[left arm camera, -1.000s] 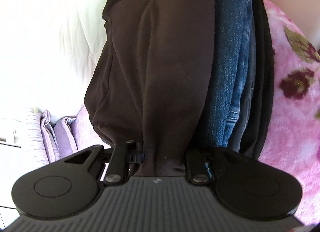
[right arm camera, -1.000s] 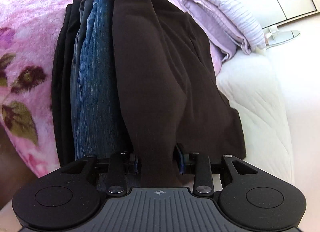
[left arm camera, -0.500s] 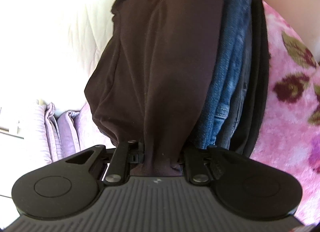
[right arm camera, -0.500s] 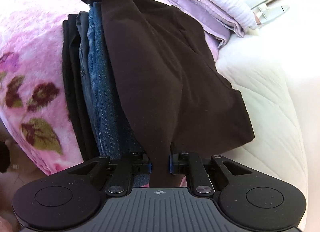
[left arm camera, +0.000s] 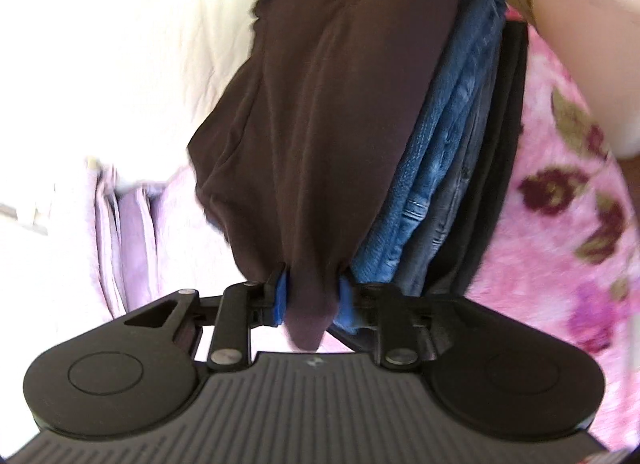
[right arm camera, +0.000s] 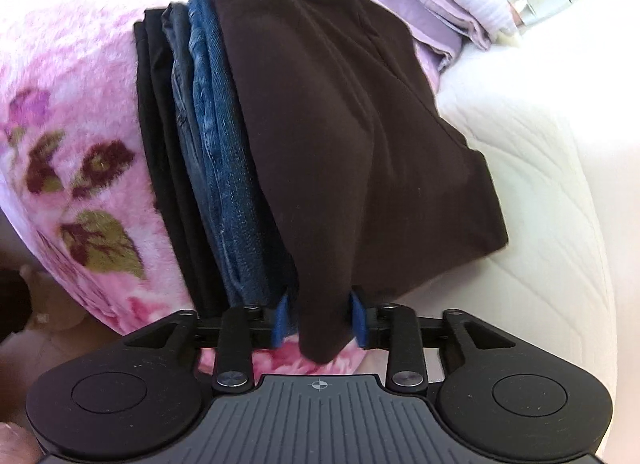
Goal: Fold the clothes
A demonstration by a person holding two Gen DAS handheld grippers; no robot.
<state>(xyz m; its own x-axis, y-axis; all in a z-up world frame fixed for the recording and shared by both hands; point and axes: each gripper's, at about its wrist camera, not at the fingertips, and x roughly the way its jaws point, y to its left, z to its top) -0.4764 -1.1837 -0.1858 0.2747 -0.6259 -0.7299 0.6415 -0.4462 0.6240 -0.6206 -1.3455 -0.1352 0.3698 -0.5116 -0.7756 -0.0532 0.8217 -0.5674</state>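
I have the dark brown soft knit garment (left arm camera: 340,112) draped over the stack of folded blue denim jeans (left arm camera: 448,168) and black folded clothes (left arm camera: 500,168), all on the pink floral fleece blanket (left arm camera: 568,232); white quilted bedding (right arm camera: 540,184) lies on the other side. Left gripper (left arm camera: 310,298): jaws opening, blue pads (left arm camera: 280,300) flank a bunched end of the brown cloth, which sits between them but looks barely pinched. Right gripper (right arm camera: 320,320): same, jaws opening with the opposite end of the garment between its pads (right arm camera: 280,322). Cloth reads light, limp and drapey (no stiffness, it sags wherever unsupported), not slippery, not fragile. I judge the best hold is at the ends or corners, bunched thick. Both grippers angle steeply down, facing each other across the garment's length.
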